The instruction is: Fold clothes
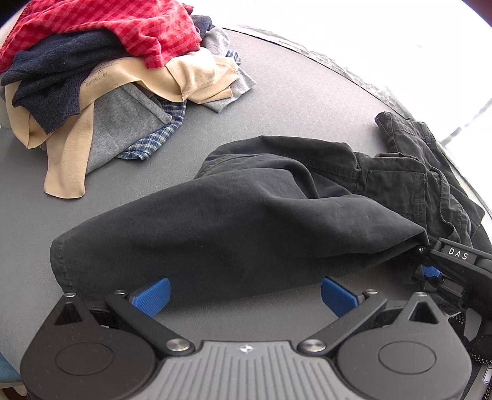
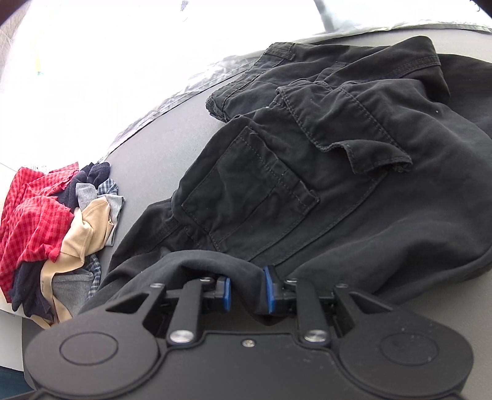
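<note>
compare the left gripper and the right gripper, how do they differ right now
The left gripper is open, its blue pads spread wide with only table between them; the right gripper has its pads drawn in on a fold of the black cargo pants. Left holds nothing; right lifts the cloth's edge. Both share blue pads and black housings.

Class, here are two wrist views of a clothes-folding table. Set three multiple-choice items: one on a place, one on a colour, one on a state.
1. Where is the pile of mixed clothes in the left wrist view?
A upper left
B lower right
C centre

2. What colour is the checked shirt on top of it?
A green
B red
C white

3. How do the left gripper fingers stand?
A shut on cloth
B wide open
C out of view

Answers: 1 A, the pile sits far left on the table. 2 B, red check. 3 B, blue pads far apart, nothing pressed between them.
</note>
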Available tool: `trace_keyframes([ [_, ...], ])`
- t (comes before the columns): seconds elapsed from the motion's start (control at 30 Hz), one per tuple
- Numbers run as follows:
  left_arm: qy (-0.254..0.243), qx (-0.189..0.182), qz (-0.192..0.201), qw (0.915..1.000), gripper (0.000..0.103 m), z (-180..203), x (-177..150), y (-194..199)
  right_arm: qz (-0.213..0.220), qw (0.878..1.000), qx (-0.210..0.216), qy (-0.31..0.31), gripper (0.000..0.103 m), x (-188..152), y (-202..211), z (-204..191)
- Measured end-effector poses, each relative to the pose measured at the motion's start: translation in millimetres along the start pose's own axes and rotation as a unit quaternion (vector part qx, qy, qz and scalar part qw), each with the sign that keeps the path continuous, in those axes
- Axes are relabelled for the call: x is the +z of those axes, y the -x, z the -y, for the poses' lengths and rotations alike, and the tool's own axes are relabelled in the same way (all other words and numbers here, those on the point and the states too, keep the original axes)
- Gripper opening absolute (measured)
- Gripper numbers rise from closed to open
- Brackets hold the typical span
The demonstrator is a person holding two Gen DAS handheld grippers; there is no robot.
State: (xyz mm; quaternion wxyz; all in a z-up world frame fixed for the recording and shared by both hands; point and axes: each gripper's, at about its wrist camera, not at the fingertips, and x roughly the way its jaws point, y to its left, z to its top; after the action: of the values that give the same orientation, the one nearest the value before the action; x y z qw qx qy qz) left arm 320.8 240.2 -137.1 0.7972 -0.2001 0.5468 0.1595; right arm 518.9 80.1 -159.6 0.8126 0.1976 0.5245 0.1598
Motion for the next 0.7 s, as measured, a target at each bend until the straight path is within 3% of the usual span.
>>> trace_keyframes([
  [0.17,-0.011,-0.011,0.002,0.9999,0.103,17.5,-28.0,15.9,0.033,0.999,-0.003,-0.019,0.021,-4.5,33.9,24.1],
  [0.43,-0.043,-0.025,0.003,0.9987,0.103,58.4,-79.2,34.6,0.092,0.995,-0.029,0.004,0.019,-19.6,97.3,61.5],
  [0.7,-0.052,-0.034,0.007,0.9981,0.103,103.1,-129.0,55.1,0.149,0.985,-0.078,-0.037,0.017,-22.2,169.9,146.0],
])
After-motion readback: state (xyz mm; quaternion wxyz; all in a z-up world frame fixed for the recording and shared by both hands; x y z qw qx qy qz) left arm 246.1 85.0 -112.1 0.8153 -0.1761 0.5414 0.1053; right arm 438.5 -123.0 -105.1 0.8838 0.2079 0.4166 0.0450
